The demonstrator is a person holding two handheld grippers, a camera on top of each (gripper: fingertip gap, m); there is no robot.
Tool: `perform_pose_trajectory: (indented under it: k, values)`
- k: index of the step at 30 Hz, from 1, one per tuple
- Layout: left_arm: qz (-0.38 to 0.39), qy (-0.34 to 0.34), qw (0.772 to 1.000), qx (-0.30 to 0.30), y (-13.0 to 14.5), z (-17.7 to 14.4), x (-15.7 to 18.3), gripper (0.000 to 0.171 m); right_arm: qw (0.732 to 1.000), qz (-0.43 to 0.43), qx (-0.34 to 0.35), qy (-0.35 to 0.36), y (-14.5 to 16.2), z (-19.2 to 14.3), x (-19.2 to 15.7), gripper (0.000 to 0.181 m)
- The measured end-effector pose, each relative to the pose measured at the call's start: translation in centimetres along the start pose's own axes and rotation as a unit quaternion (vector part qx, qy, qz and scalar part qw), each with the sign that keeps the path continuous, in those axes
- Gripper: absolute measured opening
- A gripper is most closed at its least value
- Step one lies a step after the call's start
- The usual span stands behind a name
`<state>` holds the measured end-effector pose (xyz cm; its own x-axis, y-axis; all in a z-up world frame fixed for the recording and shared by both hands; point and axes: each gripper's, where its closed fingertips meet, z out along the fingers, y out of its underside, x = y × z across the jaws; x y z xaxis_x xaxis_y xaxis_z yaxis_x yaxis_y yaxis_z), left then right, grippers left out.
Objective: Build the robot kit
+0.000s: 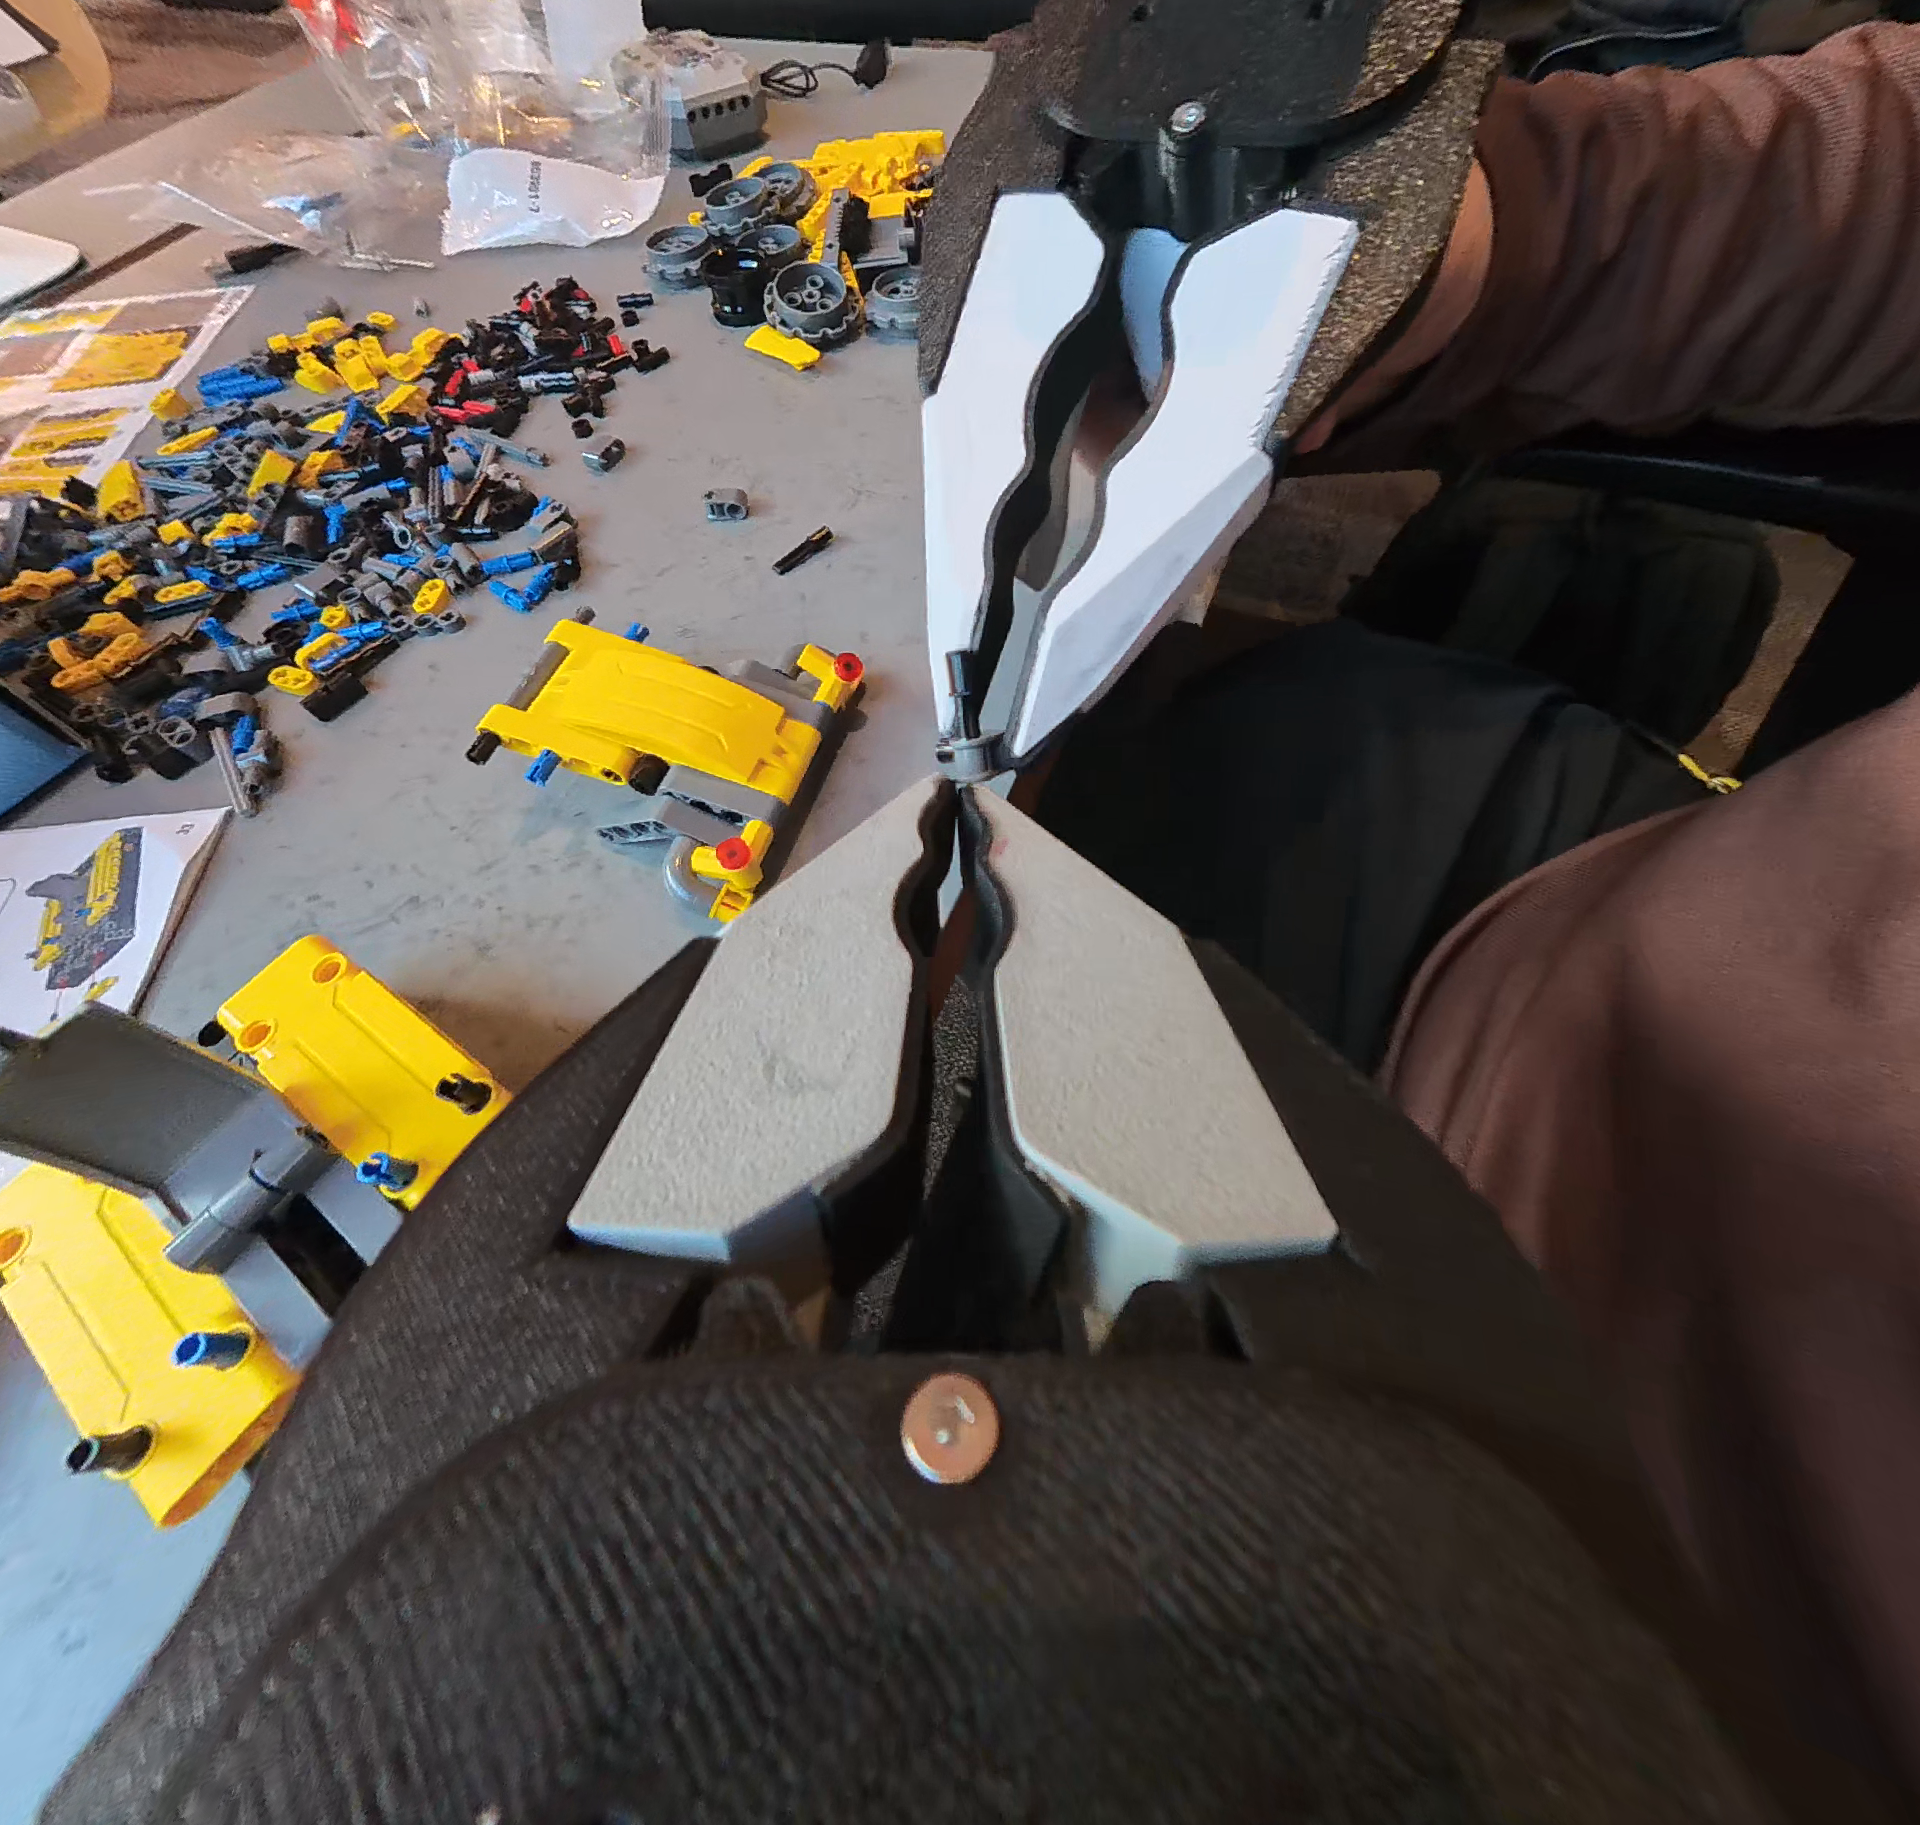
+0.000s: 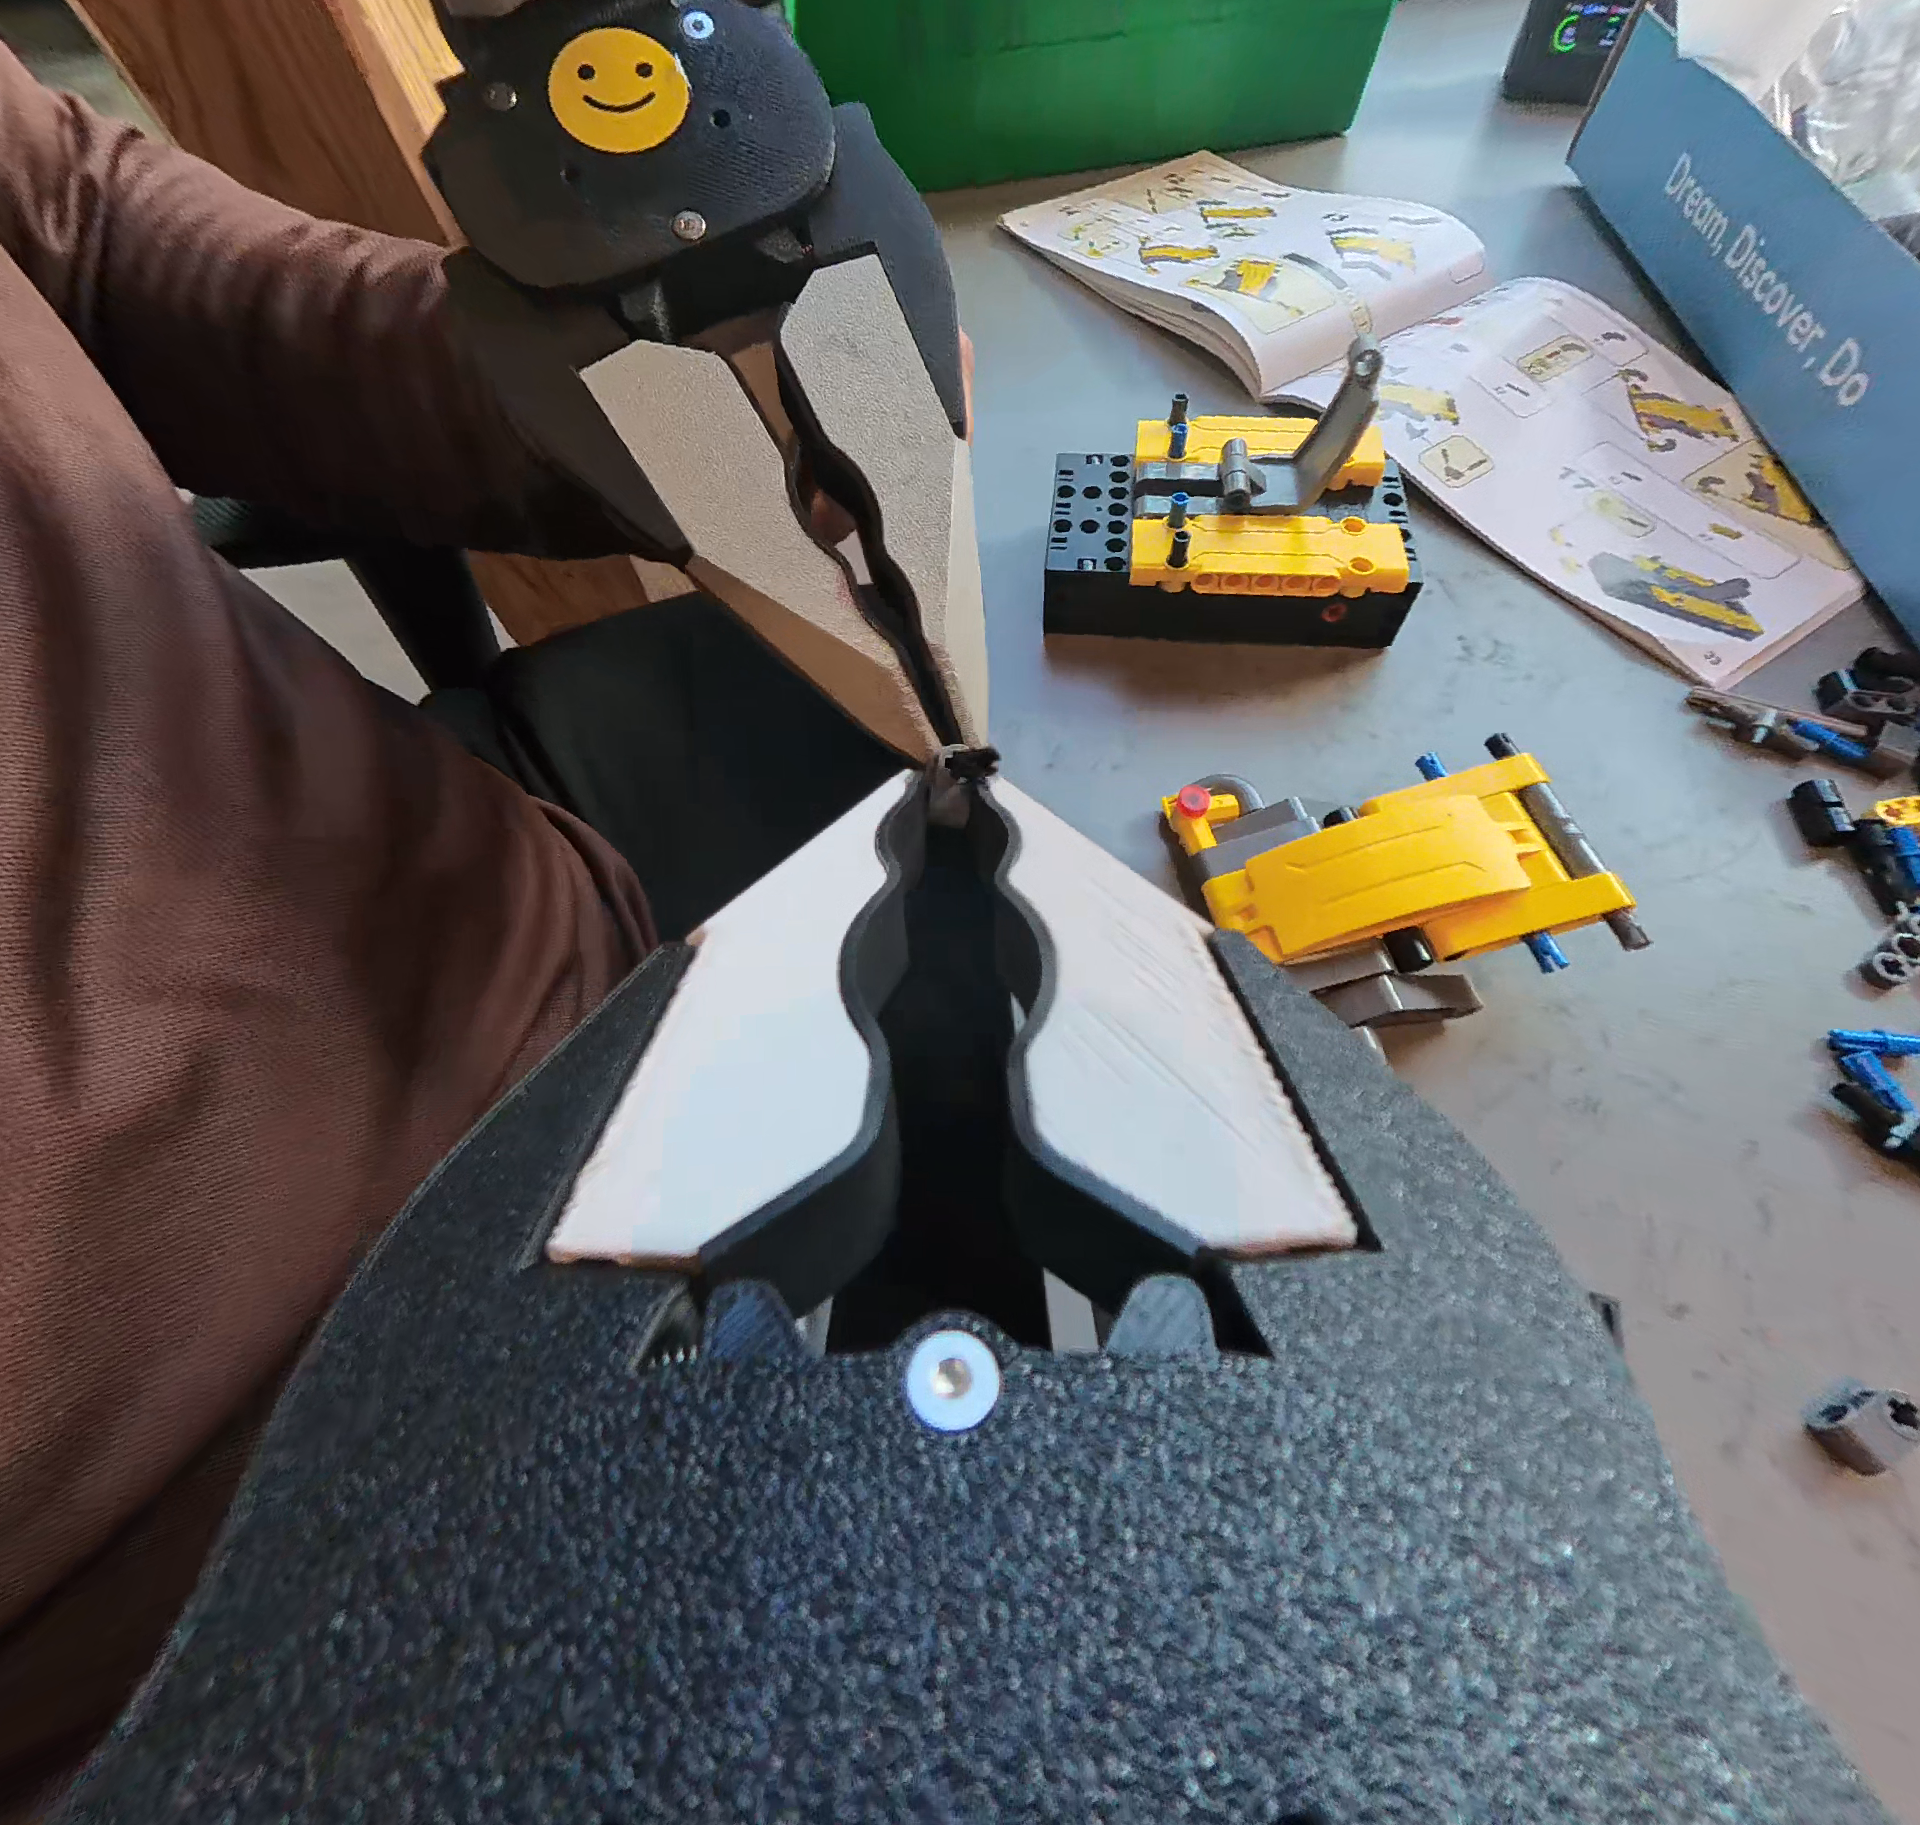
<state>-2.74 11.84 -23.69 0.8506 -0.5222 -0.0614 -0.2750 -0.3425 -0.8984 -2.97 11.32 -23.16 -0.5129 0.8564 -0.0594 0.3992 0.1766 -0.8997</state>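
My left gripper (image 1: 956, 788) and right gripper (image 2: 951, 788) meet tip to tip just off the near edge of the grey table (image 1: 436, 840). The right gripper (image 1: 971, 736) is shut on a small grey connector (image 1: 968, 752), with a black pin (image 1: 956, 679) lying along its finger. The connector also shows in the right wrist view (image 2: 945, 801). The left gripper (image 2: 961, 741) is shut, its tips pinching the black pin end (image 2: 974, 760) that sticks out of the connector. Whether the two pieces are fully joined is hidden.
A yellow and grey assembly (image 1: 665, 726) (image 2: 1403, 882) lies on the table close by. A yellow and black block assembly (image 1: 208, 1204) (image 2: 1236, 528), a pile of loose parts (image 1: 312, 487), grey wheels (image 1: 790, 258), plastic bags (image 1: 488, 92), an open booklet (image 2: 1455, 373), a blue box (image 2: 1745, 300) and a green box (image 2: 1091, 30) lie farther off. Only a small space, under 4 cm, lies between the two pairs of fingers.
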Motion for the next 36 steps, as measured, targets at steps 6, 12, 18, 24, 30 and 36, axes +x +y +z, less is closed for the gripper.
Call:
perform_pose_trajectory:
  k: [6, 12, 18, 24, 30, 36]
  values:
    - [-0.018, -0.009, 1.000, -0.010, 0.9, 0.4, -0.7, 0.000, 0.995, -0.039, -0.040, 0.083, 1.1, -0.2, 2.4, 0.000]
    - [-0.005, -0.036, 0.999, -0.039, 2.2, 1.8, -1.5, 0.000, 0.982, -0.038, -0.108, 0.150, 4.1, -0.5, 5.1, 0.000]
    - [0.018, -0.052, 0.995, -0.082, 4.4, 2.6, -1.6, 0.000, 0.983, -0.037, -0.113, 0.142, 4.5, -0.8, 4.7, 0.005]
    - [-0.013, -0.040, 0.997, -0.067, 4.4, 2.4, -1.7, 0.000, 0.990, -0.016, -0.096, 0.103, 4.5, -0.9, 3.7, 0.015]
    - [-0.016, -0.036, 0.997, -0.062, 4.6, 2.5, -1.6, 0.000, 0.990, -0.031, -0.105, 0.091, 4.8, 0.2, 3.1, 0.015]
    - [-0.021, -0.035, 0.998, -0.055, 4.6, 2.4, -1.6, 0.001, 0.990, -0.032, -0.107, 0.087, 4.6, 0.6, 3.1, 0.016]
